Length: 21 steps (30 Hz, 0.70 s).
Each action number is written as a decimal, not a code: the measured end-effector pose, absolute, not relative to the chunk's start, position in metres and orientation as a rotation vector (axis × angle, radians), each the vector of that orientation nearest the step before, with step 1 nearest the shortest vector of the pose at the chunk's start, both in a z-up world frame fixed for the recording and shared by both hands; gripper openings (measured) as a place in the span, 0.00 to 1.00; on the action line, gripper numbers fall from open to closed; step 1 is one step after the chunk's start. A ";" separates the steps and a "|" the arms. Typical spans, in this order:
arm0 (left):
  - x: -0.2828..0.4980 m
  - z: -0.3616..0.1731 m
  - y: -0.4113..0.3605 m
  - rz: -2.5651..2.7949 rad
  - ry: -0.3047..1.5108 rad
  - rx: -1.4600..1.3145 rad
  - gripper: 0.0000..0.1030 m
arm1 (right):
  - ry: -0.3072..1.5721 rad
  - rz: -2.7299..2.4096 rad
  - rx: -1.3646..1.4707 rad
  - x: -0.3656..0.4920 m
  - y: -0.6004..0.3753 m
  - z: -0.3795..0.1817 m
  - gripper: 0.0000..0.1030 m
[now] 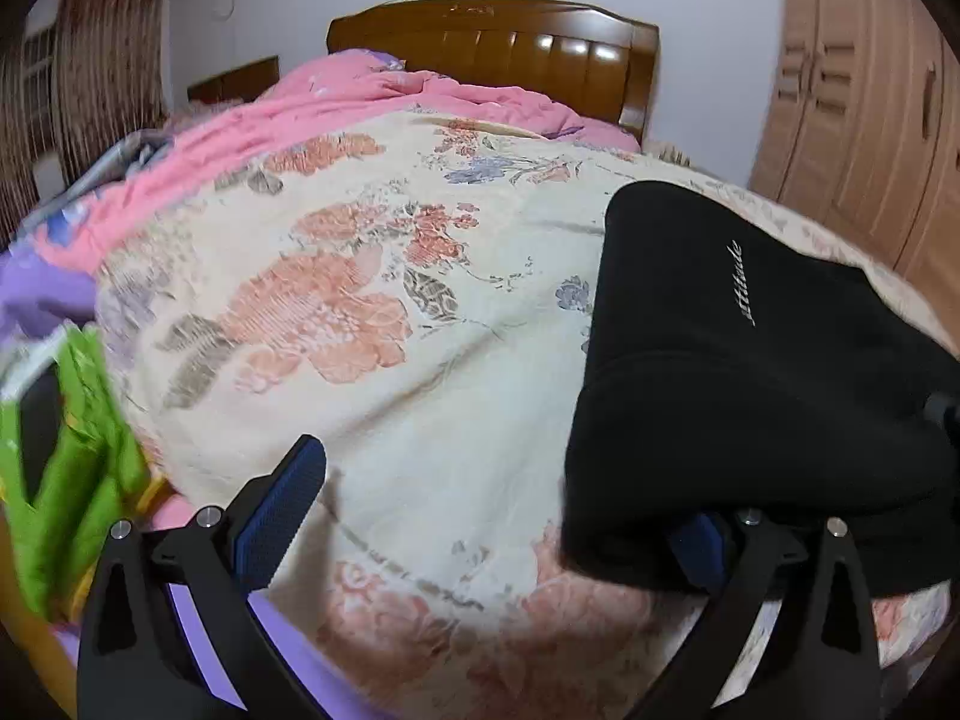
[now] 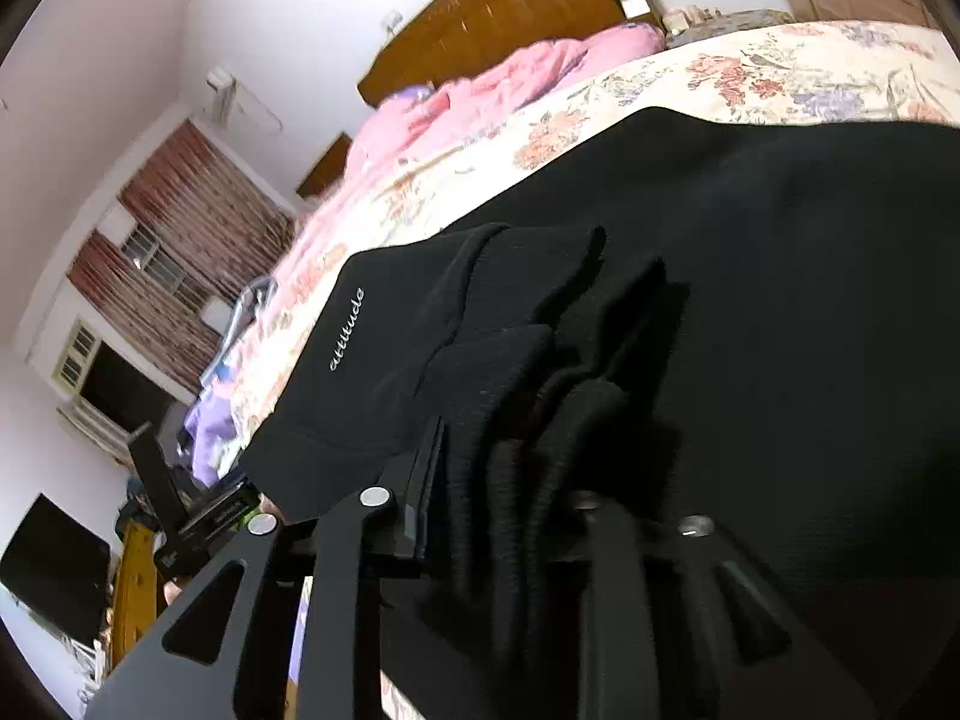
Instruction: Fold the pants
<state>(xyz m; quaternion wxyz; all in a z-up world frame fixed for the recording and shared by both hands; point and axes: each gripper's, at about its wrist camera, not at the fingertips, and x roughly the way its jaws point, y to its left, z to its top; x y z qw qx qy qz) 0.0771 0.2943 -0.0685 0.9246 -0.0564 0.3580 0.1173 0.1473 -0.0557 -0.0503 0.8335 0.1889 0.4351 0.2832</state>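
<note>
Right gripper (image 2: 498, 480) clamps bunched black pants (image 2: 750, 300); left gripper (image 1: 486, 516) gapes wide, pants at 2 o'clock, draping its right finger.

Home bedroom: bed (image 1: 420, 276), wooden headboard (image 1: 492, 48), wardrobe (image 1: 858, 108).

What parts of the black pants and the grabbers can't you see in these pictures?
- Left wrist view: the pants cover the left gripper's right finger, and the picture's right edge cuts them off.
- Right wrist view: bunched cloth fills the right gripper, hiding its pads; whether it's clamped cannot be told.
- Both views: the pants' legs and full shape run off-picture.
- Left wrist view: the green item is too blurred to name.
</note>
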 end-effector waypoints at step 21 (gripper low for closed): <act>0.165 -0.058 0.217 -0.032 0.824 -0.041 0.98 | 0.794 0.615 -0.045 0.123 0.007 -0.039 0.37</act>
